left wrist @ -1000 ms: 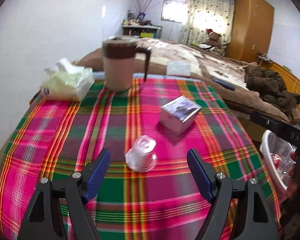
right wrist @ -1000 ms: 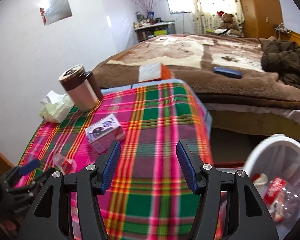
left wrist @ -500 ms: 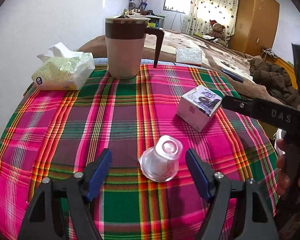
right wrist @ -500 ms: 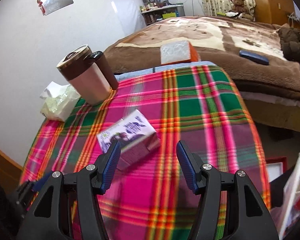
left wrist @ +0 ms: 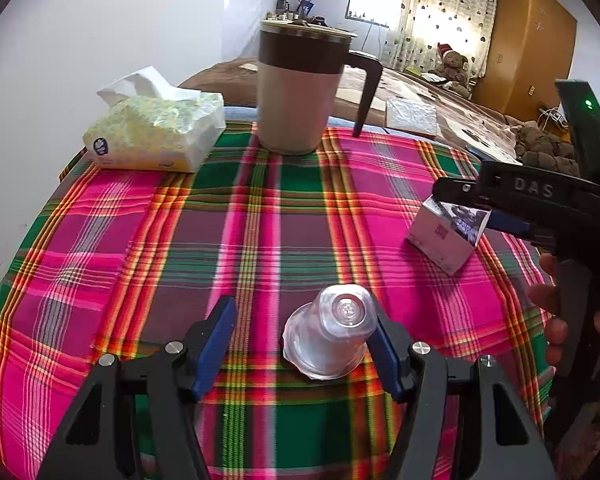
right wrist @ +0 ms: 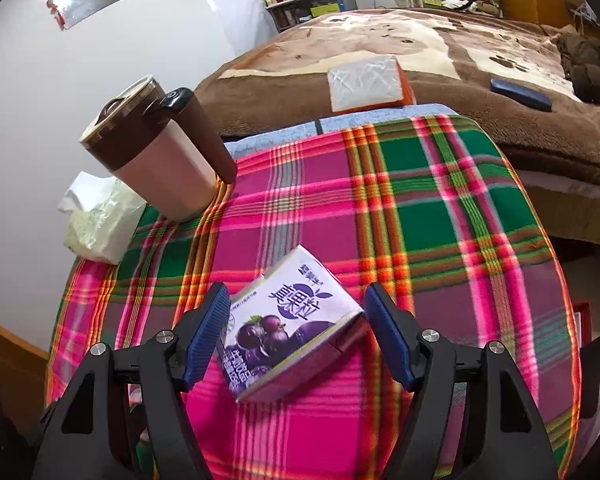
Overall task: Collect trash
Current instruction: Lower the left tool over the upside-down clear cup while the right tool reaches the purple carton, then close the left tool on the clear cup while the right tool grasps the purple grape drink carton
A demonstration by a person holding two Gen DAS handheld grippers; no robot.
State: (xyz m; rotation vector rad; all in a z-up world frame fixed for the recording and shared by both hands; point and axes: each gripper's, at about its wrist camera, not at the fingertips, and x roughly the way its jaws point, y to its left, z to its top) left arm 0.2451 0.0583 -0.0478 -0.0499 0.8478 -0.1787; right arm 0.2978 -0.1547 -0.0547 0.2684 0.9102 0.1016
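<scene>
Left gripper (left wrist: 302, 342) is spread wide around the upturned clear cup (left wrist: 329, 334) on the plaid cloth (left wrist: 180, 240); the cup sits off-centre, touching or nearly touching the right finger. Right gripper (right wrist: 296, 330) is likewise released, straddling the purple carton (right wrist: 288, 320), which lies flat, long axis skewed to the fingers. Mug (left wrist: 300, 92) and tissues (left wrist: 156, 136) stand well apart, leaving open room.

I am holding my left gripper (left wrist: 302, 342) low and level, its blue pads spread wide apart. My right gripper (right wrist: 296, 334) is reaching forward beside it, tilted downward, jaws also gaping, with my right hand (left wrist: 556, 320) wrapping its handle.
</scene>
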